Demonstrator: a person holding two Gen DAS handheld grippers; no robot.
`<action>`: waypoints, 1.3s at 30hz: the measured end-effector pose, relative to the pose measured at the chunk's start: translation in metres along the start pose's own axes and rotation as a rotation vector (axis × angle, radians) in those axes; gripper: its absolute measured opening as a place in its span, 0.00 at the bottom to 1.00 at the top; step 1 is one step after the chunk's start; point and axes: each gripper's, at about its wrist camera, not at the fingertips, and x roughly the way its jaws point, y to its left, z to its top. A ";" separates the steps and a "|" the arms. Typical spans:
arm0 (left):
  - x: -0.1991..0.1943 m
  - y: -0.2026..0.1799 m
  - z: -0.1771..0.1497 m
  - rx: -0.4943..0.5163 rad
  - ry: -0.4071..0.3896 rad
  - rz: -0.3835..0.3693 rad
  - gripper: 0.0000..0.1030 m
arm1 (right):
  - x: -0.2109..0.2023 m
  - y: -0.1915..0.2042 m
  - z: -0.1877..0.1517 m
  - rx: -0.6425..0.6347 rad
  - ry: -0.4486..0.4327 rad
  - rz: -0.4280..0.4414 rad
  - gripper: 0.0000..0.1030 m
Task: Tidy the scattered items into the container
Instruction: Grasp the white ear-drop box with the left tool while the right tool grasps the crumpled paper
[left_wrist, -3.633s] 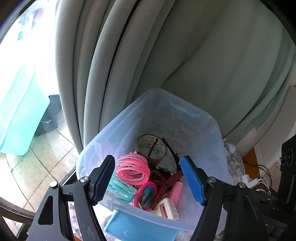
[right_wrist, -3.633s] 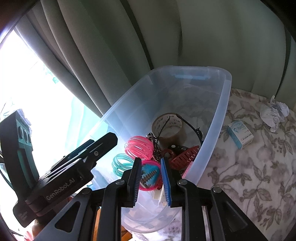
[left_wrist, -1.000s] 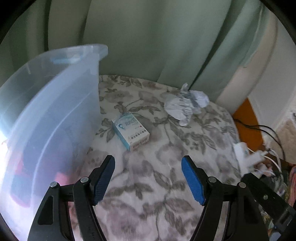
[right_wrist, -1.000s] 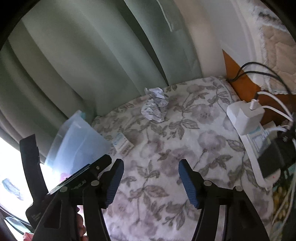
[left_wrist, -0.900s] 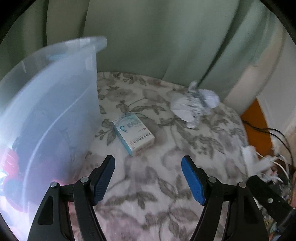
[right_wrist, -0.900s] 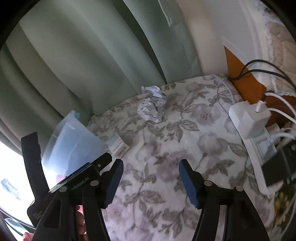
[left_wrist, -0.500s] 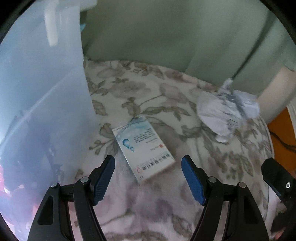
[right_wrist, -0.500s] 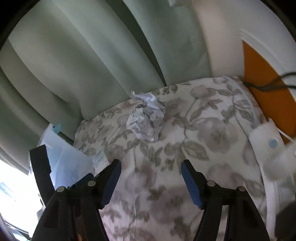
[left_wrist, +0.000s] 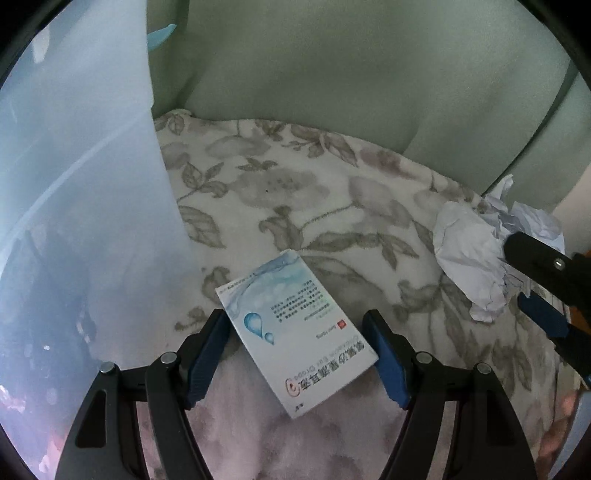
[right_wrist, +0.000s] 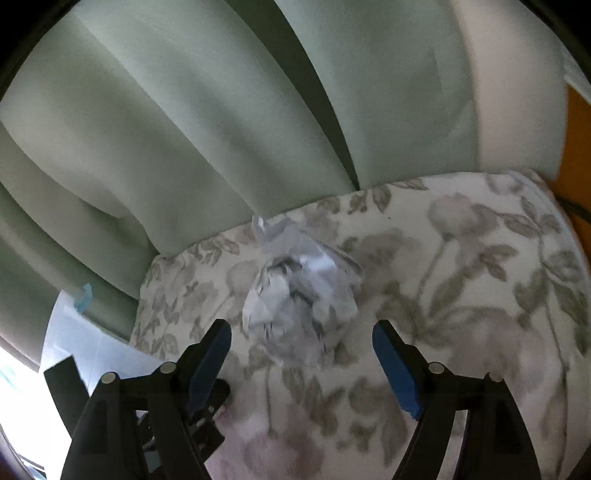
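Left wrist: one box (left_wrist: 291, 343), one paper ball (left_wrist: 469, 258); left gripper (left_wrist: 297, 356) spread, right gripper (right_wrist: 301, 356) opening.

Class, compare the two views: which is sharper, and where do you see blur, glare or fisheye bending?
Left wrist: sharp, print on the box legible, bin wall hazy. Right wrist: motion-blurred paper ball, window glare lower left. Both: dark rounded corners, bent cloth edge.

Flat small box (left_wrist: 295, 339) beside bin (left_wrist: 85, 206) (crumpled paper (left_wrist: 476, 262) apart).
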 end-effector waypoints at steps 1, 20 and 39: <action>0.001 -0.001 0.000 0.002 -0.002 0.005 0.73 | 0.005 0.000 0.001 0.000 0.006 0.004 0.80; 0.008 -0.005 0.003 0.036 -0.049 0.037 0.69 | 0.041 0.001 0.010 0.024 0.031 0.021 0.75; -0.008 0.001 -0.016 0.107 -0.008 0.012 0.47 | -0.017 -0.013 -0.051 0.133 0.017 0.015 0.66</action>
